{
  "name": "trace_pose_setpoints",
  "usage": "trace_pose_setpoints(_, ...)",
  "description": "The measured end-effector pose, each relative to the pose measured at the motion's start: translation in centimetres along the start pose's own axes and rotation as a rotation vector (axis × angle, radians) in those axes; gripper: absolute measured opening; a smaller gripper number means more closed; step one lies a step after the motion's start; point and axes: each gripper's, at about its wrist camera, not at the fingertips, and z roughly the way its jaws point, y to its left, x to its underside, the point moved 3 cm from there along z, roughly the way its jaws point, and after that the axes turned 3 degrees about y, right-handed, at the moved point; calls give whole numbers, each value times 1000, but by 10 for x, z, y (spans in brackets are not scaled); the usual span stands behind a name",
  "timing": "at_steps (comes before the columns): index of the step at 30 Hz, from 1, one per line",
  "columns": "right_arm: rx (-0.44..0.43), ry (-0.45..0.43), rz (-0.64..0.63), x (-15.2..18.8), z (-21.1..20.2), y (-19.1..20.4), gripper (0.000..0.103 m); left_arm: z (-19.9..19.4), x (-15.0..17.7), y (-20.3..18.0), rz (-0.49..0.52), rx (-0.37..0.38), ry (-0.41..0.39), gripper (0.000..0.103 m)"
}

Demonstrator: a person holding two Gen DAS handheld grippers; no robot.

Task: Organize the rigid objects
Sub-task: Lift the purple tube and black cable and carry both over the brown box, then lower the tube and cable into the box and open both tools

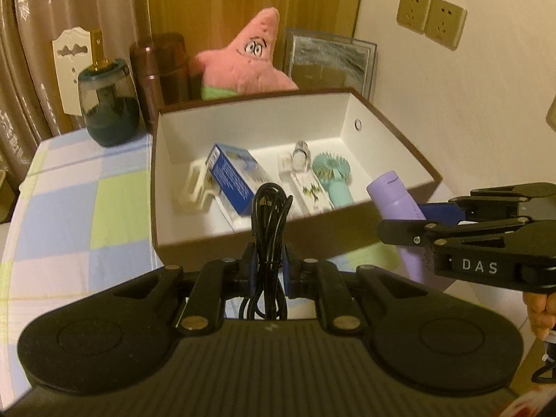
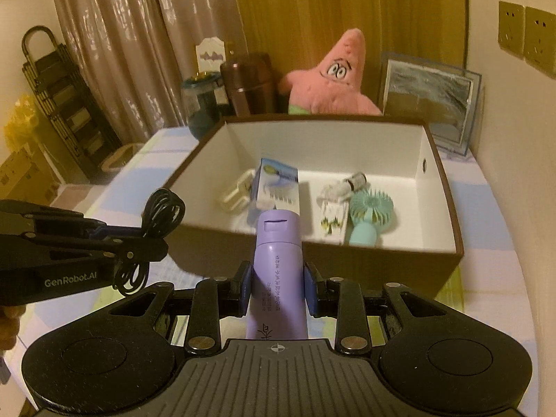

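Note:
A brown box with a white inside (image 1: 399,142) (image 2: 448,187) stands on the checked cloth. In it lie a blue carton (image 1: 231,177) (image 2: 278,187), a cream clip (image 1: 194,187) (image 2: 236,193), a small white bottle on a card (image 1: 300,160) (image 2: 342,187) and a teal hand fan (image 1: 332,173) (image 2: 368,215). My left gripper (image 1: 267,271) (image 2: 139,239) is shut on a coiled black cable (image 1: 269,215) (image 2: 160,215), held just before the box's near wall. My right gripper (image 2: 278,285) (image 1: 417,222) is shut on a lilac bottle (image 2: 276,264) (image 1: 396,198), its cap over the box's near rim.
Behind the box stand a dark glass jar (image 1: 107,107) (image 2: 201,104), a maroon flask (image 1: 156,66) (image 2: 246,83), a pink plush star (image 1: 246,62) (image 2: 333,80) and a framed picture (image 1: 330,59) (image 2: 431,97). Wall sockets (image 1: 431,17) are at right. A black rack (image 2: 59,97) stands beside the curtain.

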Motion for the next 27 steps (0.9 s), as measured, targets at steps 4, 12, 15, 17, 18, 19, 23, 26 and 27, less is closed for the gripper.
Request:
trace_pose_setpoints(4, -11, -30, 1, -18, 1, -3, 31, 1, -16, 1, 0, -11, -27, 13)
trace_pose_setpoints(12, -30, -63, 2, -51, 10, -6, 31, 9, -43, 6, 6, -50, -50, 13)
trace_pose_setpoints(15, -36, -74, 13, -62, 15, -8, 31, 15, -52, 9, 8, -72, -51, 13)
trace_pose_setpoints(17, -36, -79, 18, -70, 19, -9, 31, 19, -58, 13, 8, -83, -49, 13)
trace_pose_setpoints(18, -35, -80, 20, -72, 21, -10, 31, 21, -60, 14, 6, -86, -48, 13)
trace_pose_setpoints(19, -34, -80, 22, -76, 24, -10, 31, 23, -63, 16, 5, -88, -46, 13)
trace_pose_setpoints(23, -28, -79, 37, -85, 34, -14, 31, 32, -72, 23, 0, -104, -35, 13)
trace_pose_setpoints(26, -23, -73, 55, -92, 43, -19, 31, 41, -77, 27, -4, -111, -21, 13)
trace_pose_setpoints(27, -20, -71, 58, -94, 46, -20, 31, 44, -78, 28, -6, -112, -16, 13)
